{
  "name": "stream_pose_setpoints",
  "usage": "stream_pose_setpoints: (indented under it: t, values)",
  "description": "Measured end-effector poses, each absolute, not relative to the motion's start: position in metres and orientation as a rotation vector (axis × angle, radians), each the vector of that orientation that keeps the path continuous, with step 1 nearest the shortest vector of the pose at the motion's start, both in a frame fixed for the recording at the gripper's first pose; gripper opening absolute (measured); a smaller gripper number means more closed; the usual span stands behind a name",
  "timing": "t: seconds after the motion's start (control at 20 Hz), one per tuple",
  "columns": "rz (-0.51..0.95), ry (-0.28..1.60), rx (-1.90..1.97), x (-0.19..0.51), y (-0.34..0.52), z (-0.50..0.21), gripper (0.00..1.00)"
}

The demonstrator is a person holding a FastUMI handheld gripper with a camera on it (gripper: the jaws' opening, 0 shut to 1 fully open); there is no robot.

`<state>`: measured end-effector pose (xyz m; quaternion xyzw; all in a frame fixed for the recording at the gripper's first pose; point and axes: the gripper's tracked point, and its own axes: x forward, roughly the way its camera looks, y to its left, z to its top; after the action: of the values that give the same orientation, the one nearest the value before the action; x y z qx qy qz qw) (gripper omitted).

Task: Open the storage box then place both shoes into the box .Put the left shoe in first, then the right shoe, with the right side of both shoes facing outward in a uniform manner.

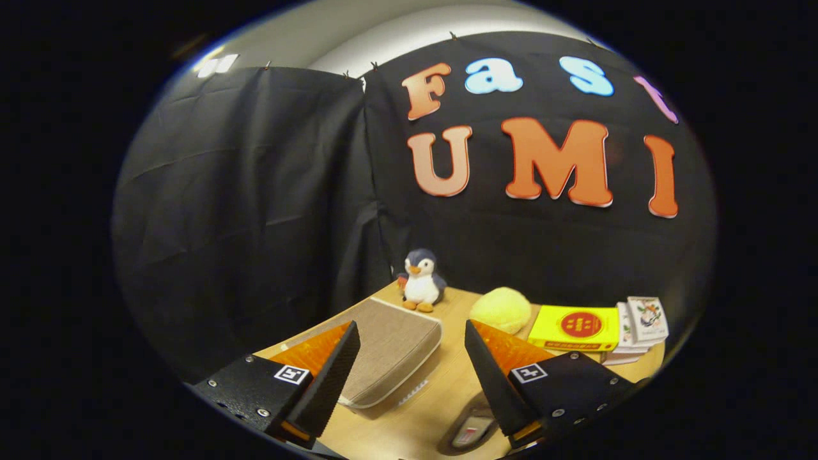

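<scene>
The gripper (409,338) hung open and empty above the table (441,390). The closed storage box (390,348) lay just ahead between its fingers; a shoe (470,431) lay beneath the right finger.

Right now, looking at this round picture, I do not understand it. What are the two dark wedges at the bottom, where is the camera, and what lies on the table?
The camera rides on a hand-held claw and looks forward along its two fingers; those are the wedges. They stand open and hold nothing. Below is a wooden table. Just ahead of the fingers lies a closed beige storage box. Near the right finger you see part of a shoe. Beyond stand a toy penguin, a yellow plush ball, a yellow box and a stack of small cards.
</scene>
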<state>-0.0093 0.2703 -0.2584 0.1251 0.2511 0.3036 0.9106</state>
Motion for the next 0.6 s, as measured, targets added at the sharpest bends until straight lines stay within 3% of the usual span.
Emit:
stream_pose_setpoints:
  t: [0.6]
  values:
    - [0.767,1.020,0.703,-0.050,0.351,-0.388,0.97]
